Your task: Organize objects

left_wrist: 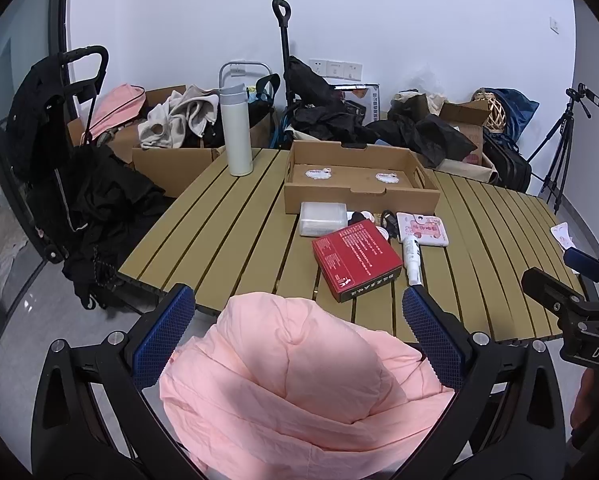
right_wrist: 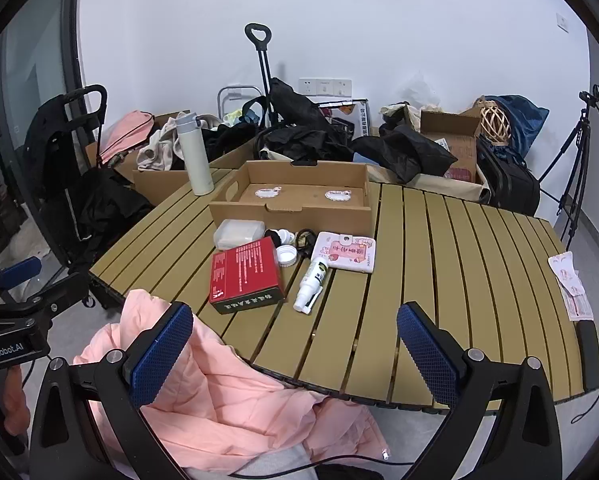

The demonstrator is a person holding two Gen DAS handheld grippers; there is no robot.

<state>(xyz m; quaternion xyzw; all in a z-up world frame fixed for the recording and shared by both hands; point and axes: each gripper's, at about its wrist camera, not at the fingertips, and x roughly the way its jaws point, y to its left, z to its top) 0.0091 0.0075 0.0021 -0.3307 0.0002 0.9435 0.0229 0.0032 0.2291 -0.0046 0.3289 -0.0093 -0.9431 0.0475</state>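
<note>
An open cardboard tray sits on the slatted table. In front of it lie a red box, a clear plastic case, a white squeeze bottle, a pink-and-white pack and small caps. My left gripper is open above a pink padded garment at the table's near edge. My right gripper is open and empty over the table's front edge.
A white thermos stands at the table's far left. A paper slip and a dark object lie at the right edge. Boxes, clothes, carts and a tripod crowd the floor behind.
</note>
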